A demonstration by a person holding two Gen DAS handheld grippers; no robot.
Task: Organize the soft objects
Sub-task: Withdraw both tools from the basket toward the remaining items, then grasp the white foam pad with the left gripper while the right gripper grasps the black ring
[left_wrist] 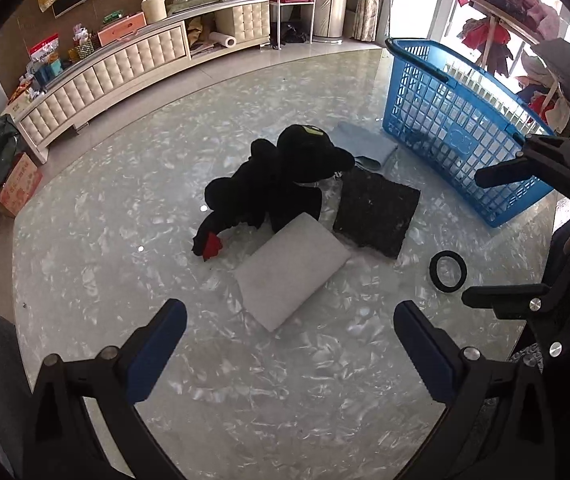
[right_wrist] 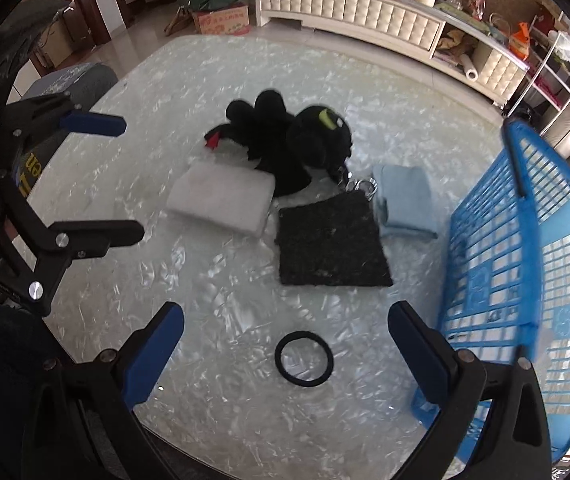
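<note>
Glossy table (right_wrist: 245, 420), plastic basket (right_wrist: 525, 240), fuzzy plush toy (right_wrist: 285, 132).

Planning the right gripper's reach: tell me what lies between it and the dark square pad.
In the right wrist view, only the black ring lies on the table between the open right gripper and the dark square pad.

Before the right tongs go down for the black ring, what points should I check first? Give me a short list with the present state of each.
1. Right tongs open and empty: ok.
2. Left tongs open and empty: ok.
3. Black ring lying flat, apart from other things: ok.
4. Ring between the right fingers' line: ok.
5. Blue basket upright, opening free: ok in the left wrist view.
6. Whether the basket is empty: cannot tell; something dark shows through its wall.
</note>
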